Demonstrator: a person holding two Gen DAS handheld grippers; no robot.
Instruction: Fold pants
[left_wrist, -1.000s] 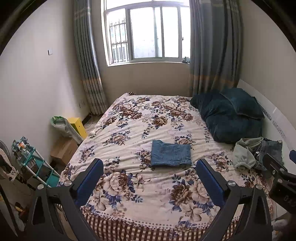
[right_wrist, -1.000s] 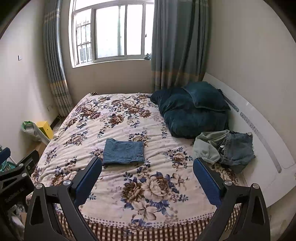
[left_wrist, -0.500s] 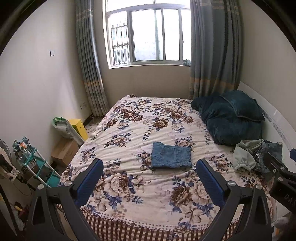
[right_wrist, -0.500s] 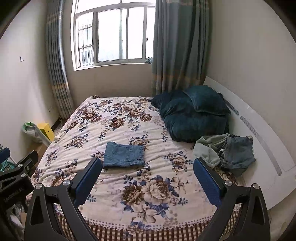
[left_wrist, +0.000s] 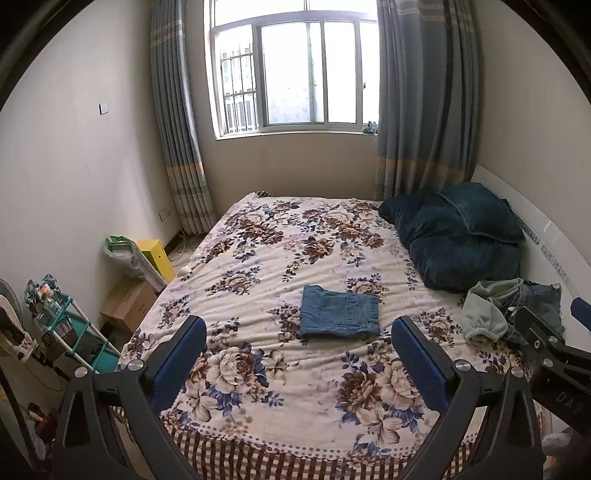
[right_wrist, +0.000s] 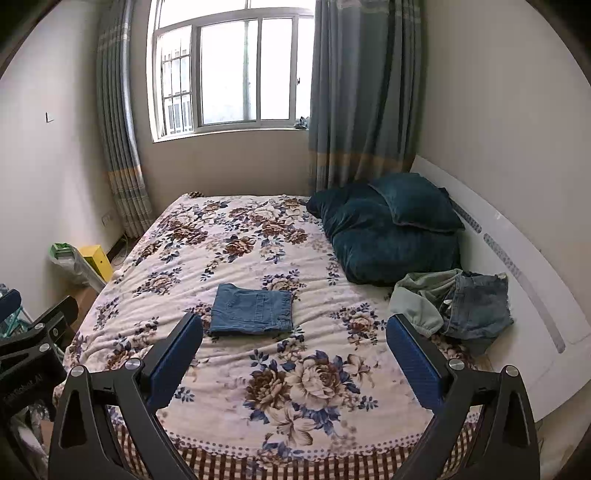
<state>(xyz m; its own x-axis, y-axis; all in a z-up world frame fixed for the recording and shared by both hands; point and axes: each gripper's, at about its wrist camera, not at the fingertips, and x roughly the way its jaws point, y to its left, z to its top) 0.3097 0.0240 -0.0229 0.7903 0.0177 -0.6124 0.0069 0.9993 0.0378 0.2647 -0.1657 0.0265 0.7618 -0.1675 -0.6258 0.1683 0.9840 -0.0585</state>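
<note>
Daylight from a curtained window (left_wrist: 295, 70) falls on a bed with a floral cover (left_wrist: 258, 266). On the floor to its left sit a yellow box (left_wrist: 157, 256) and a teal rack (left_wrist: 70, 332). Folded denim pants (left_wrist: 340, 312) lie flat mid-bed. Dark teal pillows (right_wrist: 391, 229) and a heap of unfolded clothes (right_wrist: 458, 302) occupy the right side. Left gripper (left_wrist: 299, 362) and right gripper (right_wrist: 295, 360) hover above the near edge, jaws spread wide, empty.
</note>
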